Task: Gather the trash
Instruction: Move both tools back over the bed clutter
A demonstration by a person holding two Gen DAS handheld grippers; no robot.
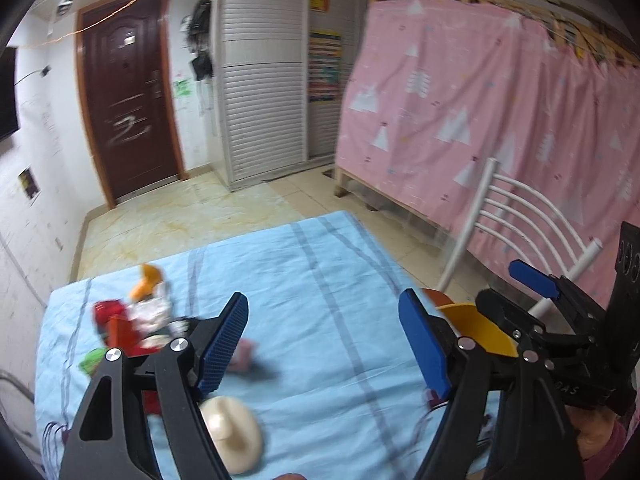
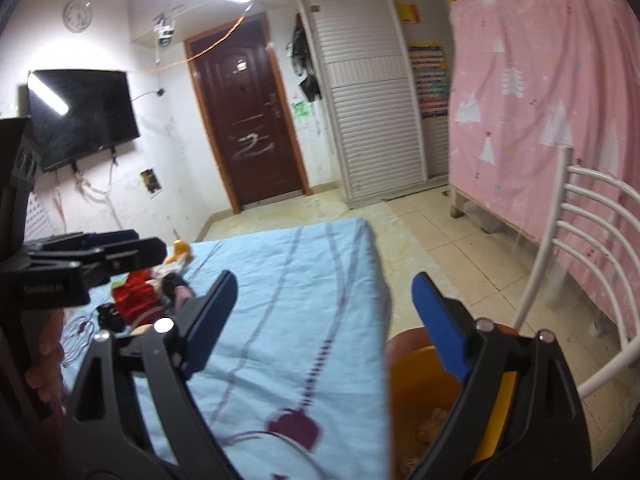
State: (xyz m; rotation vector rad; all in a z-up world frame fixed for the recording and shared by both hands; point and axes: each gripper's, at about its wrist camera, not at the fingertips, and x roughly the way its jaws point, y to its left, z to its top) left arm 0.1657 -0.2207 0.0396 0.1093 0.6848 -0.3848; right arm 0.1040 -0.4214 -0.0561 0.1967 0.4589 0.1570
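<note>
A table under a light-blue cloth (image 1: 304, 280) carries a heap of trash at its left: red packaging (image 1: 120, 324), an orange peel (image 1: 146, 280), white wrappers (image 1: 150, 310), a green scrap (image 1: 90, 360), a pink crumpled piece (image 1: 244, 354) and a cream rounded object (image 1: 236, 432). My left gripper (image 1: 324, 344) is open and empty above the cloth, just right of the heap. My right gripper (image 2: 324, 324) is open and empty over the table's right edge, above a yellow bin (image 2: 424, 392). The bin also shows in the left wrist view (image 1: 480, 328). The heap shows in the right wrist view (image 2: 140, 296).
A white metal chair (image 2: 580, 264) stands right of the table beside the bin. A pink curtained bunk (image 1: 500, 100) fills the right side. A brown door (image 1: 128, 92), white louvred wardrobe (image 1: 264, 80), wall TV (image 2: 80, 112) and tiled floor (image 1: 180, 216) lie beyond.
</note>
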